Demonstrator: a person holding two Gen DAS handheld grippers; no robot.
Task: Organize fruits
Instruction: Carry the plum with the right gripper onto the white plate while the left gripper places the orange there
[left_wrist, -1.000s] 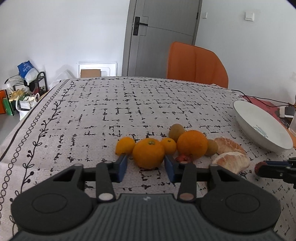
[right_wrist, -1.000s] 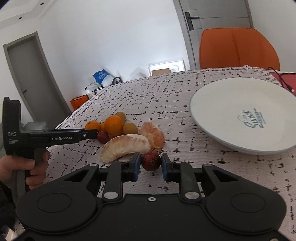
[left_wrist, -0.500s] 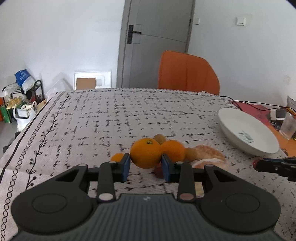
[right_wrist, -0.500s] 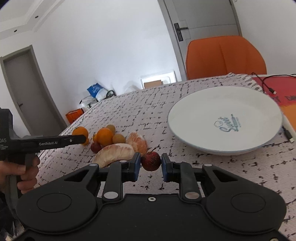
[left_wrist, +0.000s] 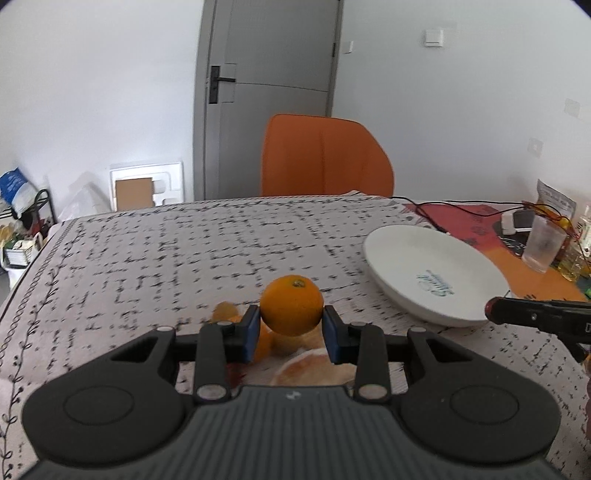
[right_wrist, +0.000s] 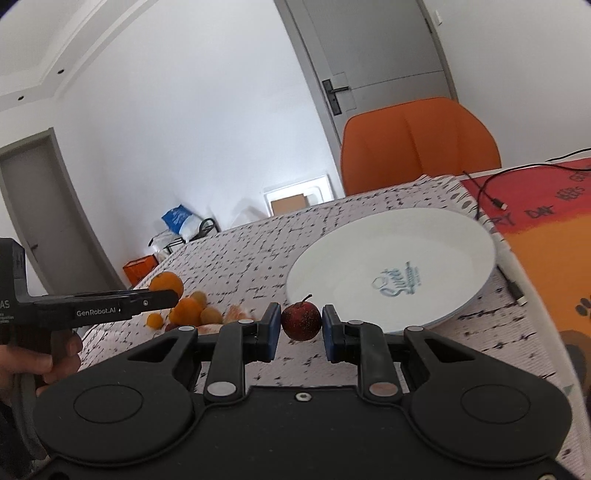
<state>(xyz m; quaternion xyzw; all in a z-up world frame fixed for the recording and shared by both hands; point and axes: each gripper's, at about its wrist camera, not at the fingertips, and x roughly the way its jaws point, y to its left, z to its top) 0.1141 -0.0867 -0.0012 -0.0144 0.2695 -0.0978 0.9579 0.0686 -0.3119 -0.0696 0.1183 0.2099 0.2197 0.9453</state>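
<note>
Both grippers had risen off the fruit pile toward the white plate (right_wrist: 461, 236), left gripper (left_wrist: 291, 334) clamped on an orange (left_wrist: 291, 311), right gripper (right_wrist: 301, 332) on a small red fruit (right_wrist: 301, 320), presumably to deposit them.

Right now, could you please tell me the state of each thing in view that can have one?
Left gripper: shut on the orange, lifted off the cloth.
Right gripper: shut on the small red fruit, held just before the plate.
White plate: upright, nothing in it.
Peeled segments: on the cloth, below the left gripper.
Door: closed.
Clear cup: upright.
</note>
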